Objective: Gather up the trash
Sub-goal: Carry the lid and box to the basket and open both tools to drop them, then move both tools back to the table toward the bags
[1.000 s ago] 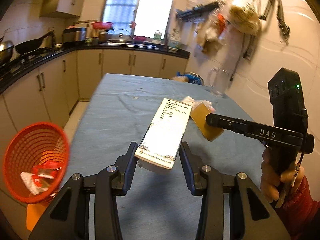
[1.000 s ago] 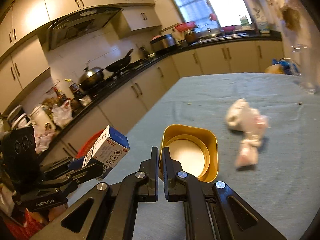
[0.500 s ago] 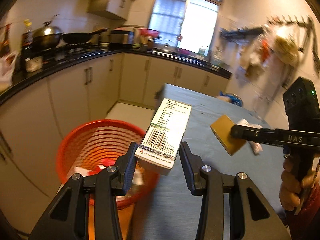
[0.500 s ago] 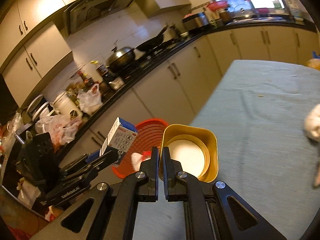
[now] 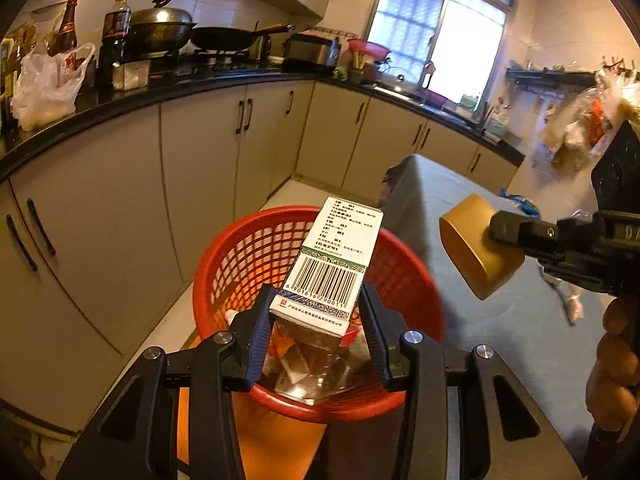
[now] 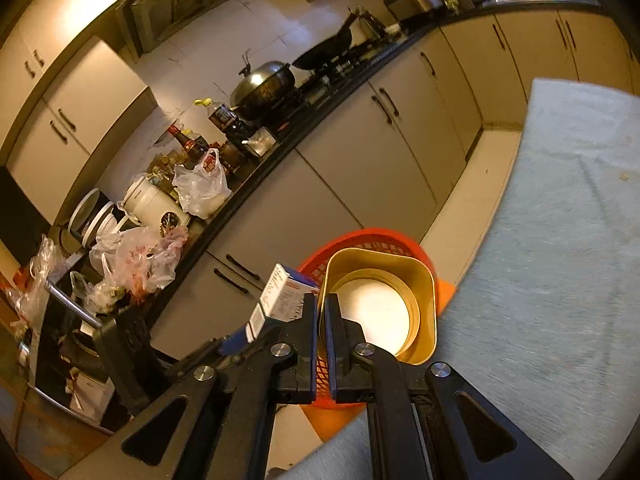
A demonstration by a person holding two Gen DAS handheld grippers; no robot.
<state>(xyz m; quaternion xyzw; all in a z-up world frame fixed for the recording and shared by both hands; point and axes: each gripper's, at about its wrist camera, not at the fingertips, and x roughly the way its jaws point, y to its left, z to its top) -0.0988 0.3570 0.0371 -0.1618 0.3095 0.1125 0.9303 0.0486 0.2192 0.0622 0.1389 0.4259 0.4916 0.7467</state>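
My left gripper (image 5: 316,320) is shut on a white medicine box (image 5: 332,264) with a barcode, held right above the red mesh trash basket (image 5: 240,256), which holds wrappers and clear plastic. My right gripper (image 6: 320,320) is shut on the rim of a gold square container (image 6: 424,280) with a white inside. In the left wrist view that gold container (image 5: 476,248) hangs to the right of the basket, over the table's edge. The right wrist view shows the box (image 6: 280,296) and the basket (image 6: 360,240) behind the container.
The blue-grey clothed table (image 5: 500,328) lies to the right with a crumpled wrapper (image 5: 572,304) on it. Beige cabinets (image 5: 120,208) and a black counter with pans and bags (image 5: 44,88) run along the left. The basket stands on an orange stool (image 6: 446,292).
Both grippers swung left from over the table to the basket. The box now hangs over the basket's middle and the gold container is close beside it. Both grips are unchanged.
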